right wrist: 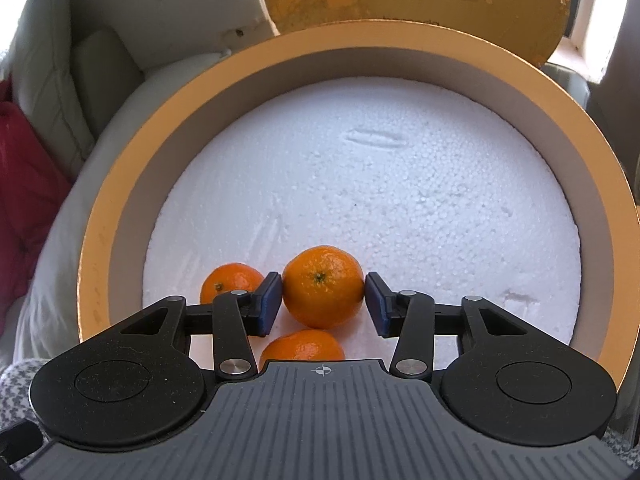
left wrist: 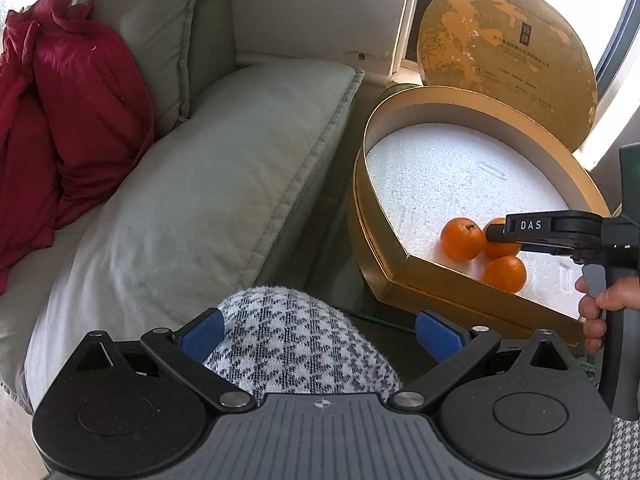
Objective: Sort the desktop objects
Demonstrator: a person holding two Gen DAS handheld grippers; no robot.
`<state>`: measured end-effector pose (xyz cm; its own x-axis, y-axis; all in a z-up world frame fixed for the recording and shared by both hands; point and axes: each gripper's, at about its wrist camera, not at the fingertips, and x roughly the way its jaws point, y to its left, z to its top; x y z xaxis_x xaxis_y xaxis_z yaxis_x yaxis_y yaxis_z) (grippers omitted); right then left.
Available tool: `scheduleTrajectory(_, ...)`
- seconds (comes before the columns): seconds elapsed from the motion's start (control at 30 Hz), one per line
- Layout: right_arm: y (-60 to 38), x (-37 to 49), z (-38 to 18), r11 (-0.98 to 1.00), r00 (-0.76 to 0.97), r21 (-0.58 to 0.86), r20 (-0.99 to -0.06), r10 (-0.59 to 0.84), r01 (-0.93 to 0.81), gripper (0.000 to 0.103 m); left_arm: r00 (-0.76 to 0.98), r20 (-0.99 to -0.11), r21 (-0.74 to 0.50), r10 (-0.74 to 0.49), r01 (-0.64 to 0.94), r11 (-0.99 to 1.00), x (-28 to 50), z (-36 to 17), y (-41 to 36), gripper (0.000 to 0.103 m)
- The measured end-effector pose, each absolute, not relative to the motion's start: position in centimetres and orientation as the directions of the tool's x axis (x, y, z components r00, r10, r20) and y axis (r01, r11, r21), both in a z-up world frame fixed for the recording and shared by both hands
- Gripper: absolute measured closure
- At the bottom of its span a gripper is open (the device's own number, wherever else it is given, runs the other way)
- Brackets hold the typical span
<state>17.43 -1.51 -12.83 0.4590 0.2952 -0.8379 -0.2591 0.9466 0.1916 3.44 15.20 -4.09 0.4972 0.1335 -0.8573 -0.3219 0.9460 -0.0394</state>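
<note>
Orange mandarin [right wrist: 323, 286] sits between the blue pads [right wrist: 271, 304] of the right gripper [right wrist: 324, 304], both pads touching it, on the foam [right wrist: 400, 200] of the gold box [right wrist: 120, 208] at 6 o'clock. Two more mandarins lie beside it. Left gripper [left wrist: 320, 334] hangs wide open, empty, over a houndstooth knee [left wrist: 296, 344].

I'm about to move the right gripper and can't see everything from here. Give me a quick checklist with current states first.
1. Right gripper pads on both sides of the middle tangerine: ok.
2. Grip firm enough to lift: cannot tell.
3. Neighbouring tangerines clear of the fingers: not ok, both sit close.
4. Left gripper open, holding nothing, away from the gold box: ok.
5. Foam floor beyond the fruit free: ok.
6. Tangerine resting or lifted: cannot tell.
</note>
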Motion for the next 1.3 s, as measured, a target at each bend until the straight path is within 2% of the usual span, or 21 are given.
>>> scheduleTrajectory(0.4, -7.2, 13.1, -7.7, 0.941, 0.534, 0.259, -0.776, 0.336, -0.217, 0.043, 0.541, -0.828, -0.008, 0.146, -0.272, 0.962, 2.1, -1.8, 12.6, 0.001)
scheduleTrajectory(0.8, -16.7, 5.3, -3.4, 0.940, 0.627, 0.304, -0.704, 0.333, -0.157, 0.034, 0.570, -0.815, 0.038, 0.106, -0.130, 0.991, 0.9, -0.2, 6.0, 0.001)
scheduleTrajectory(1.03, -21.2, 2.4, -3.6, 0.946, 0.663, 0.315, -0.694, 0.281, -0.072, 0.033, 0.574, -0.815, 0.075, 0.078, -0.029, 0.997, 0.5, -0.4, 2.3, 0.001)
scheduleTrajectory(1.3, -23.1, 1.1, -5.3, 0.939, 0.643, 0.342, -0.710, 0.285, -0.038, 0.031, 0.557, -0.829, 0.108, 0.052, 0.069, 0.992, 0.4, -1.3, -0.5, 0.001)
